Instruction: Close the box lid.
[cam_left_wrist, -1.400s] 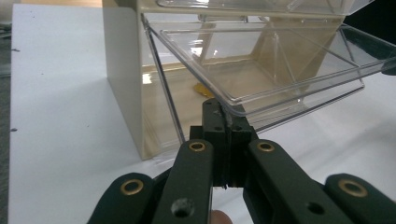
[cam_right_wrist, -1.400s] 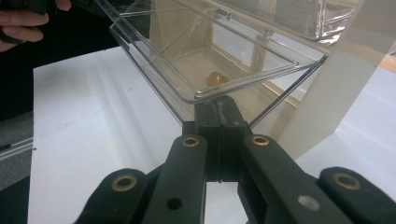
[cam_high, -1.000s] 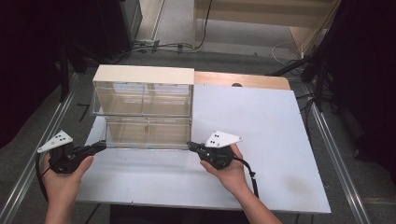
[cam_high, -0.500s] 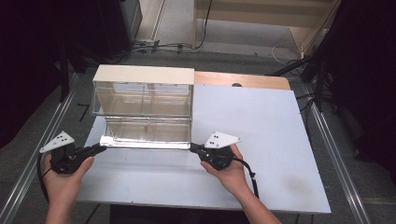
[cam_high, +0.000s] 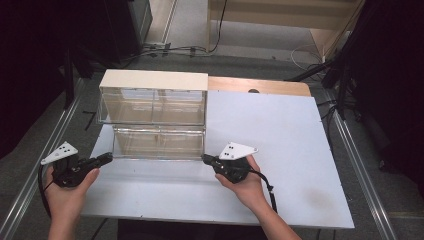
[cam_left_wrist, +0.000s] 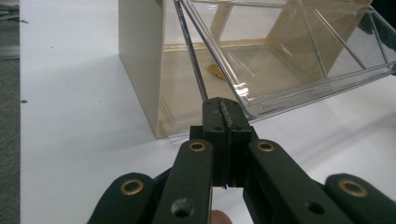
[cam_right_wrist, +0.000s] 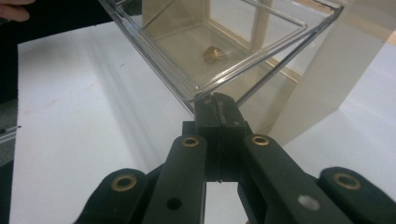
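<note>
The left gripper (cam_high: 106, 158) has its jaws pressed together at the left front corner of the clear drawer (cam_high: 159, 142); in the left gripper view the closed tips (cam_left_wrist: 225, 108) sit right at the drawer's rim, and they seem to pinch its thin edge, though the clear plastic makes that hard to confirm. The right gripper (cam_high: 205, 158) mirrors it at the right front corner, tips (cam_right_wrist: 216, 103) equally closed at the rim.

From each gripper the drawer lies ahead, at about twelve o'clock, drawn partway out of the lower level of the cream cabinet (cam_high: 154, 80). Its long axis runs from nine to three o'clock across the white table (cam_high: 280, 135), so each hand holds one end and neither is nearer. I judge that any coming pull or push must go straight along six to twelve, both ends together, or the drawer will skew in its slot.

A small yellowish thing (cam_right_wrist: 212, 52) lies on the drawer's floor. Behind, at twelve o'clock, the upper clear drawers (cam_high: 152, 106) stay shut. Nothing on the table toward six o'clock blocks the way.
</note>
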